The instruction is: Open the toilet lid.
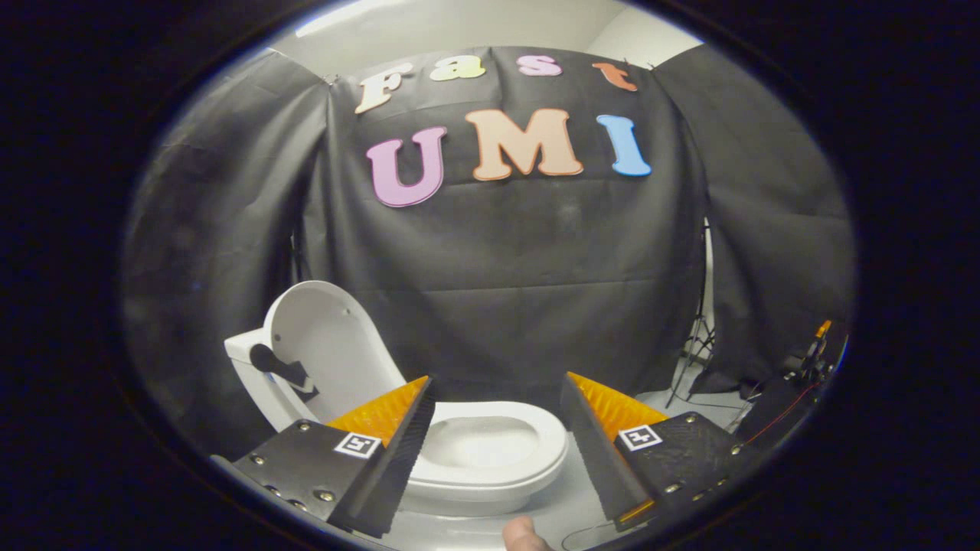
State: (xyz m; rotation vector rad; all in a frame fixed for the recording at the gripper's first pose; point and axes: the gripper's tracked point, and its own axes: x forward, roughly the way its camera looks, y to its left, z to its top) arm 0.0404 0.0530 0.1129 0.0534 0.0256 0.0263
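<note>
the toilet lid (325,337) is seen already raised, standing near upright and leaning back against the tank (243,353) at the far left end of the toilet (490,467), with a dark fitting (282,367) on or before its lower part. the seat (536,428) is left lying flat around the open bowl (478,442), which sits just ahead of and between the fingers. the gripper (498,405) is held with its jaws released and spread wide, nothing being gripped and neither finger touching the lid or the seat. the step in hand is judged to be the finish: the lid should be checked to rest past its balance point so that it is not tipped forward again, and the gripper is best drawn straight back and kept clear of the seat rim. no further push on the lid appears needed. a fingertip (524,536) is glimpsed beneath the gripper, and stands and cables (804,367) are seen on the floor (674,398) well off to the right.
</note>
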